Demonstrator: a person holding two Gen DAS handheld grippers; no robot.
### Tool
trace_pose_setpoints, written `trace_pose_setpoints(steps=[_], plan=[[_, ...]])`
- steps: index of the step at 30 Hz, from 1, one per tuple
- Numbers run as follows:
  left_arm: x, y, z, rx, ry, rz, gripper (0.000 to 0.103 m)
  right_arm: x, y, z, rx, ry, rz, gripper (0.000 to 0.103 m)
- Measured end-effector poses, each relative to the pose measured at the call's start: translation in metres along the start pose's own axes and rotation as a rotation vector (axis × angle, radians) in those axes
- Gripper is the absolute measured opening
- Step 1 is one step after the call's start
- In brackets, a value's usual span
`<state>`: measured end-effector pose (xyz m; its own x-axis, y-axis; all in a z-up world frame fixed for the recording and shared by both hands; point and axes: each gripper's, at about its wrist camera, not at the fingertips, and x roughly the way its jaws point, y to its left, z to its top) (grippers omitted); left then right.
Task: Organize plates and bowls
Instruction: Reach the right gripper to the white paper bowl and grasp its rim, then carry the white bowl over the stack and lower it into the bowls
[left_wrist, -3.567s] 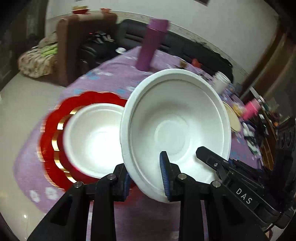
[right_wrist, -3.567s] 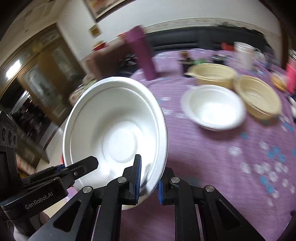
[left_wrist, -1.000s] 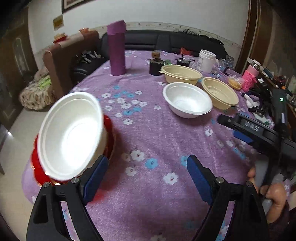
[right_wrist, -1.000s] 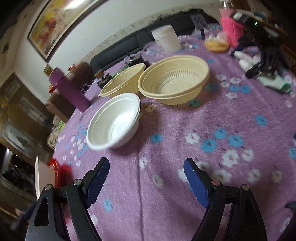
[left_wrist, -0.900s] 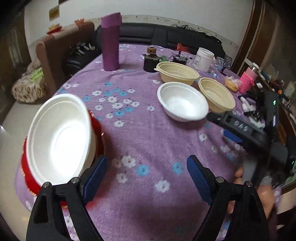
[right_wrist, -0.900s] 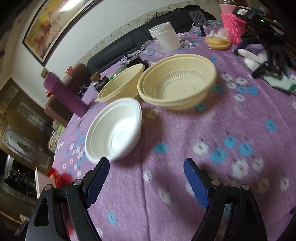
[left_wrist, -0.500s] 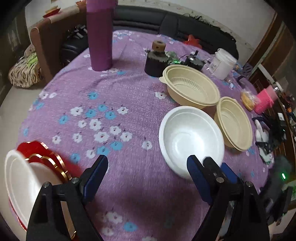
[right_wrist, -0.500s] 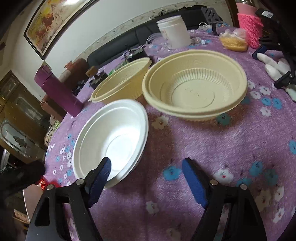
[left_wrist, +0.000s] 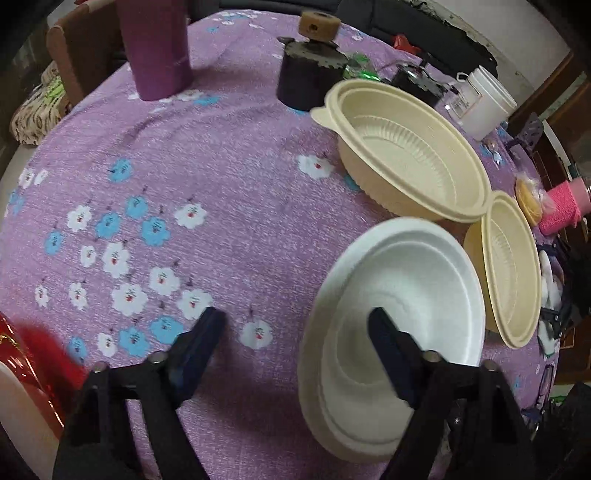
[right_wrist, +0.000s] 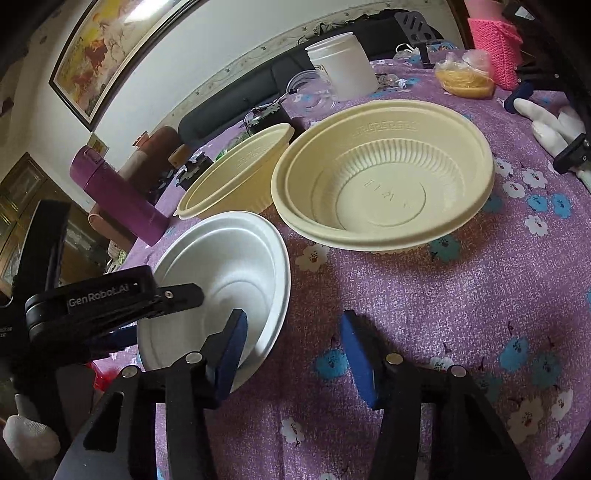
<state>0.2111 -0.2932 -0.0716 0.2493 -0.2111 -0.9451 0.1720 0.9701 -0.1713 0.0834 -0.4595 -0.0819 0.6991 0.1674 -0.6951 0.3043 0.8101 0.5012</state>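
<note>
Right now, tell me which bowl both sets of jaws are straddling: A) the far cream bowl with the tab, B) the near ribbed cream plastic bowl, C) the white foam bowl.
C: each open gripper has one finger inside the white foam bowl and one outside its rim.

Purple floral tablecloth (left_wrist: 229, 192) covers table. Purple flask (left_wrist: 157, 48) upright at far edge; dark jar with cork lid (left_wrist: 312, 70) beside it. White tub (right_wrist: 341, 70), pink knitted item (right_wrist: 495, 48), framed painting (right_wrist: 99, 55) on wall.
</note>
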Motion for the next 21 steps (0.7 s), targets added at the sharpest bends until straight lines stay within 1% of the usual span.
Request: trace_pose_setpoints(steps=[1, 2, 3, 4, 5, 6, 7, 9, 15, 18, 21], plan=[[-0.001, -0.004, -0.002, 0.023, -0.001, 0.018, 0.058, 0.001, 0.000, 0.000, 0.000, 0.005, 0.006, 0.046], [-0.002, -0.006, -0.003, 0.036, -0.004, 0.015, 0.044, 0.002, 0.000, 0.000, 0.002, 0.011, 0.013, 0.043], [-0.004, -0.008, -0.005, 0.047, 0.003, -0.018, 0.035, 0.003, -0.001, -0.001, 0.004, 0.013, 0.021, 0.040], [-0.005, -0.010, -0.007, 0.049, 0.009, -0.035, 0.023, 0.003, -0.001, -0.001, 0.006, 0.015, 0.034, 0.035], [-0.007, -0.011, -0.010, 0.050, 0.009, -0.034, 0.022, 0.002, 0.000, -0.001, 0.007, 0.018, 0.050, 0.032], [-0.010, -0.011, -0.013, 0.051, 0.001, -0.029, 0.022, 0.002, 0.001, -0.002, 0.004, 0.018, 0.060, 0.027], [-0.014, -0.012, -0.016, 0.055, -0.008, -0.027, 0.022, 0.001, 0.002, -0.002, -0.001, 0.017, 0.064, 0.024], [-0.022, -0.013, -0.024, 0.065, -0.022, -0.027, 0.022, -0.002, 0.006, -0.004, -0.013, 0.019, 0.085, 0.021], [-0.058, -0.006, -0.049, 0.091, -0.093, -0.008, 0.022, -0.019, 0.025, -0.014, -0.103, -0.025, 0.098, 0.021], [-0.077, 0.006, -0.054, 0.066, -0.119, -0.045, 0.022, -0.028, 0.032, -0.020, -0.105, -0.023, 0.154, 0.021], [-0.101, 0.016, -0.070, 0.065, -0.143, -0.068, 0.022, -0.043, 0.042, -0.027, -0.091, -0.027, 0.215, 0.021]])
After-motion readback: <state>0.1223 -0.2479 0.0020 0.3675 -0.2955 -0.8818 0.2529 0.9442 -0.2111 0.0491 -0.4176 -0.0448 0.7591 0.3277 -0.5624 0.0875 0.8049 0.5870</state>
